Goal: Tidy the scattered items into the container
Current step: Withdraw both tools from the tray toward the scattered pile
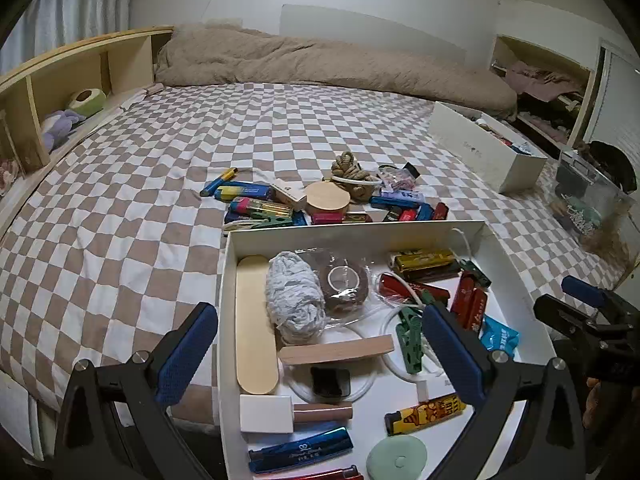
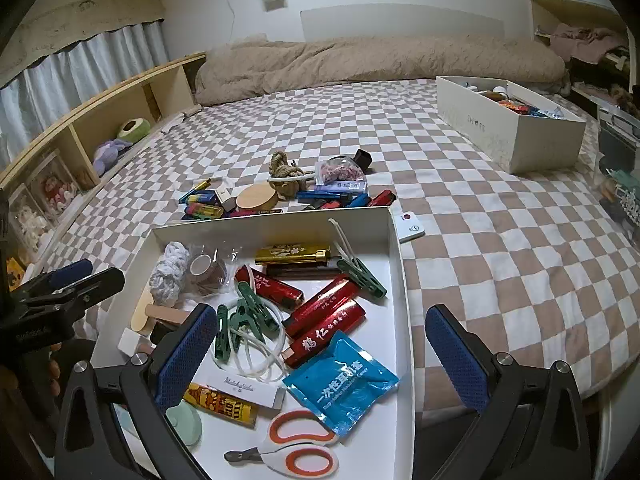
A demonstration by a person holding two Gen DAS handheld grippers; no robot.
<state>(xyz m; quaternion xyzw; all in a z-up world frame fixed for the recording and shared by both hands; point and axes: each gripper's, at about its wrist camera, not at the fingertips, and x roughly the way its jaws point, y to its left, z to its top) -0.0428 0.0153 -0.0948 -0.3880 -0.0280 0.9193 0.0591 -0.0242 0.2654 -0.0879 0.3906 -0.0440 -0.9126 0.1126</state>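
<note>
- Left gripper (image 1: 320,354): blue-padded fingers (image 1: 188,350) spread wide, nothing between them; hovers over near-left part of the shallow white cardboard tray (image 1: 516,264), one finger outside its left wall.
- Right gripper (image 2: 322,354): fingers (image 2: 456,354) also wide apart, nothing held; straddles the tray's right wall (image 2: 404,280), left finger over tray, right finger over the brown-and-white checked bedsheet (image 2: 500,220).
- Tray sits on the bed, already holding lots: red lighters (image 2: 324,304), gold lighter (image 2: 294,255), green clothes pegs (image 2: 244,318), blue foil sachet (image 2: 342,380), orange-handled white scissors (image 2: 298,446), grey-white yarn ball (image 1: 294,300), pale wooden block (image 1: 338,350).
- Still scattered on the sheet just beyond tray's far edge: round wooden lid (image 1: 327,198), knotted tan rope (image 1: 352,172), blue lighters (image 1: 240,191), small bag of pink bits (image 2: 338,172), black cube (image 2: 362,159).
- White remote w/ red button (image 2: 408,228) lies just beside tray's far-right corner.
- Tall white shoebox (image 2: 516,132) farther back right, well apart from the pile.
</note>
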